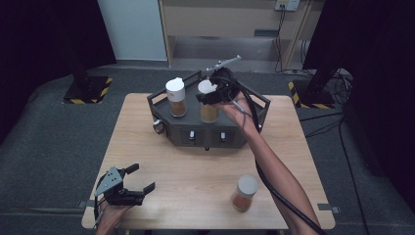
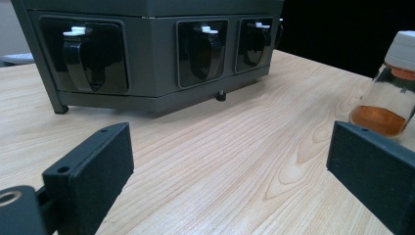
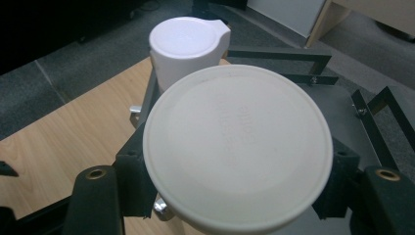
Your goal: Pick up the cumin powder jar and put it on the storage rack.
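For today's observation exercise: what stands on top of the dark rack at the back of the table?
Two white-capped jars of orange-brown powder stand on the dark rack: the left jar free, the right jar gripped by the right hand-held gripper. That hand-held gripper and hand cover the rack top behind.

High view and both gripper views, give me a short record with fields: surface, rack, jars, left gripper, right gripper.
surface: wooden table
rack: dark grey rack at the far middle of the table, railed top
jars: three with white lids; left jar on rack, right jar on rack, loose jar on the table near the front right
left gripper: open, holding nothing, at the front left corner
right gripper: jaws on either side of the right jar on rack, just under its lid
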Action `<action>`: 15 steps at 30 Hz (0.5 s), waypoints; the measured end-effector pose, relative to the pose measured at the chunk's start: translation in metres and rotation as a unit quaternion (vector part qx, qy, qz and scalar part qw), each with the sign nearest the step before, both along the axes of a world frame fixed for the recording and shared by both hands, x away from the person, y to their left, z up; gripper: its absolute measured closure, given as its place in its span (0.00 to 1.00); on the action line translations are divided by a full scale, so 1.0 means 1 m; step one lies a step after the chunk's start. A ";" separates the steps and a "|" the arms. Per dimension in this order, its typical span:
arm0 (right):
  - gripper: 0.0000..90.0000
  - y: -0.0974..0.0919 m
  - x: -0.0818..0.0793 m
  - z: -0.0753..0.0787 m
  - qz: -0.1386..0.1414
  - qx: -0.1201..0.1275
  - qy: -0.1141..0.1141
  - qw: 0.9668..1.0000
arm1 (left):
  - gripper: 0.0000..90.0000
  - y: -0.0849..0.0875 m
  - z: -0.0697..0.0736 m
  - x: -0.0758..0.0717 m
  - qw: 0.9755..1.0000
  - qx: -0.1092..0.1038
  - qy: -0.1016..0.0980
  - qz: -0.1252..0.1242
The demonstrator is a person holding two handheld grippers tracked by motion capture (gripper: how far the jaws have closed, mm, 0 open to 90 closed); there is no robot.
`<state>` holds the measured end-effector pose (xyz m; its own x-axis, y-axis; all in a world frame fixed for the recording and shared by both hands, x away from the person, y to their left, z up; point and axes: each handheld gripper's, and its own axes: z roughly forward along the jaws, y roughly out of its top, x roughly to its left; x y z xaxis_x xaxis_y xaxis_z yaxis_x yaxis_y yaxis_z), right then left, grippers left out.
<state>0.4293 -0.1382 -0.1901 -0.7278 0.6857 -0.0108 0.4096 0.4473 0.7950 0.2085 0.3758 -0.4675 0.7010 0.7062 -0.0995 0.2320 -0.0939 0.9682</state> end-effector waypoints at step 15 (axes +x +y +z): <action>0.37 0.008 0.030 -0.018 -0.029 0.008 0.010 1.000 | 0.03 0.001 -0.001 0.000 1.000 -0.002 -0.001 0.001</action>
